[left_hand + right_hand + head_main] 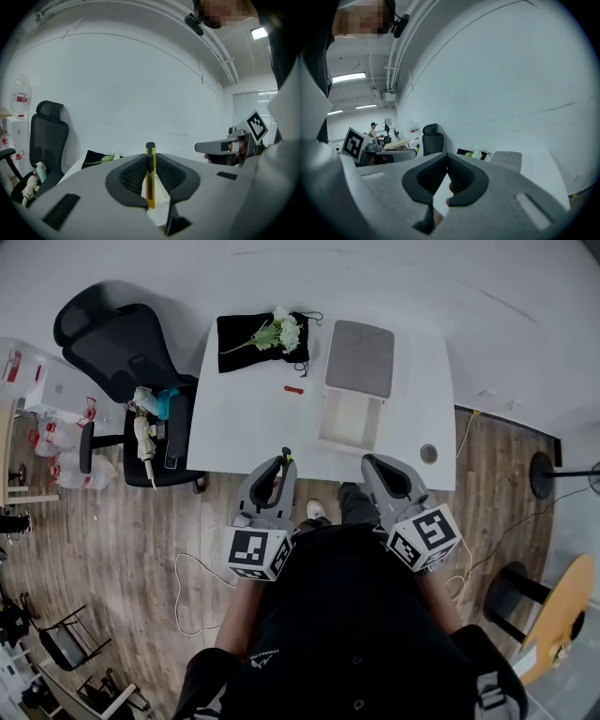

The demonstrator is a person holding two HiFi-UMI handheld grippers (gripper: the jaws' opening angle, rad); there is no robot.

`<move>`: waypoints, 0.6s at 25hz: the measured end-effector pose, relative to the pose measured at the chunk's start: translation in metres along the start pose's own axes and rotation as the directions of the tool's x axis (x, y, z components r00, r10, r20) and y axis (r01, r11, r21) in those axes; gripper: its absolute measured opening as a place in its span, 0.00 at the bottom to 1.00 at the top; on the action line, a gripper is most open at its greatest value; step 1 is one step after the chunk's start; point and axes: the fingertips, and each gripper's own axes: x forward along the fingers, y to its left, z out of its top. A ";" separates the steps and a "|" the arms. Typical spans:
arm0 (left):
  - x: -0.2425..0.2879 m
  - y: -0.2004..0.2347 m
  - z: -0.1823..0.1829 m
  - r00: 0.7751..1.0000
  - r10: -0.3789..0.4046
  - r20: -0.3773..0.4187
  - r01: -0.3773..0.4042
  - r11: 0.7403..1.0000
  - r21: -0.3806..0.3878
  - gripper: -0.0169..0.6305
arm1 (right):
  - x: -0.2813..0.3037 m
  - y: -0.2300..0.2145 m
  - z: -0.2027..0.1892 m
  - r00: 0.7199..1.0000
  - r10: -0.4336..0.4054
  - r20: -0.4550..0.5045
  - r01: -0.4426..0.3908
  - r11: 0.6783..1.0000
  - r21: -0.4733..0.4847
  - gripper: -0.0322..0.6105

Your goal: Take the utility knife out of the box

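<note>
Left tool (150, 158) clamps the yellow utility knife (150, 190), clear of the box (359, 357).

Light is bright and even, falling from above. A long ceiling strip lamp (349, 76) and a square ceiling panel (258, 33) glow nearly blown out, high above the white rectangular table (244, 418). Left of the table in the head view, the black high-backed office chair (112, 334) throws a soft grey shadow. Both gripper views sit inside a black vignette ring, and wall lines above the table bow strongly. The slim yellow utility knife (150, 178) reads crisp, and the grey foreground around it is softer.
</note>
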 end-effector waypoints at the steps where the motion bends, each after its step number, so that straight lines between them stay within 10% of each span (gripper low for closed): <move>1: 0.001 0.000 0.002 1.000 0.002 0.003 -0.002 1.000 -0.001 0.12 | 0.001 -0.001 0.002 1.000 0.001 0.002 -0.001 1.000 -0.002 0.06; 15: 0.005 -0.003 0.069 0.992 0.014 0.128 -0.023 0.997 0.070 0.12 | -0.009 -0.005 0.070 0.994 0.004 0.111 0.011 0.990 -0.139 0.06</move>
